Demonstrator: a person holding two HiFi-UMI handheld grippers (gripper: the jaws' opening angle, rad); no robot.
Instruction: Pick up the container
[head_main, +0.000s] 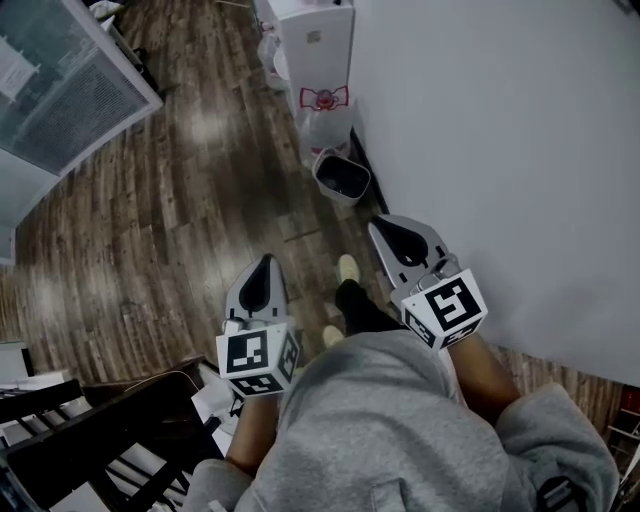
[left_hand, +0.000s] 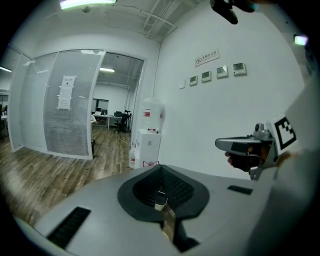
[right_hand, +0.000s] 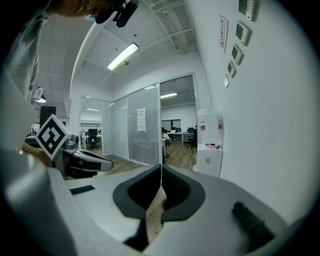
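Note:
I see no container between either pair of jaws. The only open vessel in sight is a small grey bin (head_main: 342, 178) on the wood floor against the white wall, well ahead of both grippers. My left gripper (head_main: 266, 262) is held at waist height, its jaws shut with nothing in them (left_hand: 161, 186). To its right, my right gripper (head_main: 384, 226) is level with it, close to the wall, its jaws also shut and empty (right_hand: 161, 176). Each gripper shows in the other's view: the right gripper (left_hand: 222, 144) and the left gripper (right_hand: 107, 163).
A white water dispenser (head_main: 318, 50) stands by the wall beyond the bin, with a bag at its foot. A frosted glass partition (head_main: 60, 80) is at the far left. Dark furniture (head_main: 100, 430) sits at the lower left. The person's feet (head_main: 348, 268) are below.

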